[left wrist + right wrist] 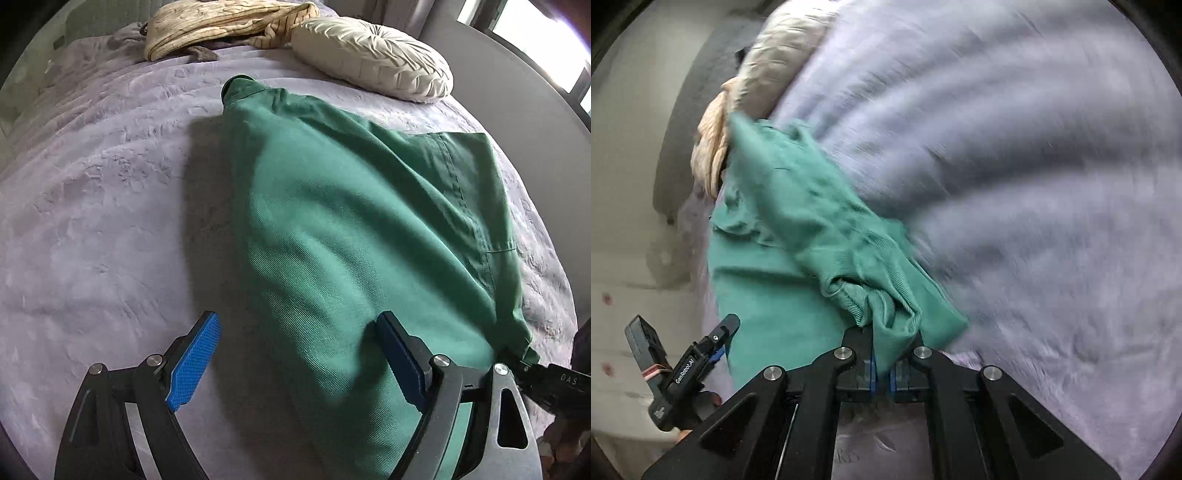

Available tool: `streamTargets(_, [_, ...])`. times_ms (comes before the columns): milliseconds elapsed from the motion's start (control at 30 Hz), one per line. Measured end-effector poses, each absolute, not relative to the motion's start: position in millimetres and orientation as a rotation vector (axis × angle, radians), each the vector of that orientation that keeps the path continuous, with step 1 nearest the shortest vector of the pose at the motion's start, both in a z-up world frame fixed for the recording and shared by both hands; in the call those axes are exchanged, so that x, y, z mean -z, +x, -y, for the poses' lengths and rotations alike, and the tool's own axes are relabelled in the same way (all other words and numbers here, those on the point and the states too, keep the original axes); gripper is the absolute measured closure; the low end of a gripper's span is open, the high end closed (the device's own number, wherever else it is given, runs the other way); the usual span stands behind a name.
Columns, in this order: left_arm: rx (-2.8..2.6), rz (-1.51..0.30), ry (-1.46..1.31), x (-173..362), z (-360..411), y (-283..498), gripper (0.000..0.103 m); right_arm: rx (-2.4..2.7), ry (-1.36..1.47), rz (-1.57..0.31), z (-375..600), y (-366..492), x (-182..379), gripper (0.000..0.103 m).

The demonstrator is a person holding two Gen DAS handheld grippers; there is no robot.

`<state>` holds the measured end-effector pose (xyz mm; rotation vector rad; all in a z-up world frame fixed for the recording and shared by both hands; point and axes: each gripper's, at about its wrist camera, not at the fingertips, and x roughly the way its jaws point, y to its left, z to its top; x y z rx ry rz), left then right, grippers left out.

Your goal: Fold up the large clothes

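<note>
We read this as early in the fold: the large green cotton garment (354, 221) lies spread but rumpled across the pale lilac plush bed cover (96, 206), running from centre frame to lower right in the left wrist view, no neat rectangle yet. One bunched edge is lifted, so we judge a first fold is under way; smoothing and the remaining folds are left

Left gripper (299, 354): blue-padded fingers (194, 363) spread wide, nothing between them; the right-hand finger sits over the green cloth, the left-hand one over bare cover. Whether it touches the fabric we cannot tell

Right gripper (882, 369): fingers pressed together, pinching a gathered wad of the garment (827, 236) at bottom centre of the right wrist view

What the left wrist view adds: the whole garment layout, a seam and pocket at right of frame, what looks like a cuff or collar end at upper centre, a round cream pleated cushion (373, 59) upper right, a beige striped cloth (221, 22) at top, and the other gripper's tip clamped at the garment's corner, lower right edge

What the right wrist view adds: the pinch itself close up, the twisted ridge of cloth running to upper left, the open left gripper small at lower left. It is motion-blurred, cushion only a pale smear upper left
</note>
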<state>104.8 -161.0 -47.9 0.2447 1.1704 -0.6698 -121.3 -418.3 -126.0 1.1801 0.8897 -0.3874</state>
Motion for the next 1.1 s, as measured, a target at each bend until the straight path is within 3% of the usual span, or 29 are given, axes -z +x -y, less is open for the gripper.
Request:
streamTargets(100, [0.654,-1.139,0.27,36,154,109,0.016,0.371,1.171,-0.913,425,-126,112,0.096])
streamTargets(267, [0.572,-1.095,0.236,19,136,147,0.016,0.394,0.964,-0.916,433,-129,65,0.078])
streamTargets(333, [0.529,-1.097,0.213,19,134,164,0.016,0.357,0.911,-0.88,440,-120,44,0.046])
streamTargets(367, [0.503,-1.098,0.199,18,134,173,0.016,0.33,0.89,-0.862,442,-112,36,0.044])
streamTargets(400, [0.483,-1.096,0.184,18,135,179,0.016,0.296,0.855,-0.856,444,-100,30,0.044])
streamTargets(533, [0.45,-1.102,0.14,22,144,192,0.016,0.234,0.72,-0.909,446,-24,29,0.072])
streamTargets(700, [0.411,-1.117,0.169,46,165,197,0.016,0.217,0.556,-0.993,445,48,54,0.091])
streamTargets(733, [0.404,-1.113,0.164,50,167,198,0.015,0.224,0.53,-1.024,444,57,63,0.094])
streamTargets(767, [0.398,-1.106,0.164,54,168,200,0.004,0.235,0.51,-1.055,447,63,74,0.096])
streamTargets(800, [0.384,-1.091,0.182,57,169,202,0.0,0.247,0.499,-1.077,450,64,83,0.103])
streamTargets(900, [0.414,-1.104,0.194,62,170,208,0.0,0.231,0.574,-1.101,470,68,110,0.103])
streamTargets(1067, [0.456,-1.145,0.206,49,161,209,0.0,0.239,0.679,-1.061,490,49,98,0.103])
streamTargets(1100, [0.484,-1.164,0.191,47,157,208,0.0,0.226,0.697,-1.051,495,45,94,0.099])
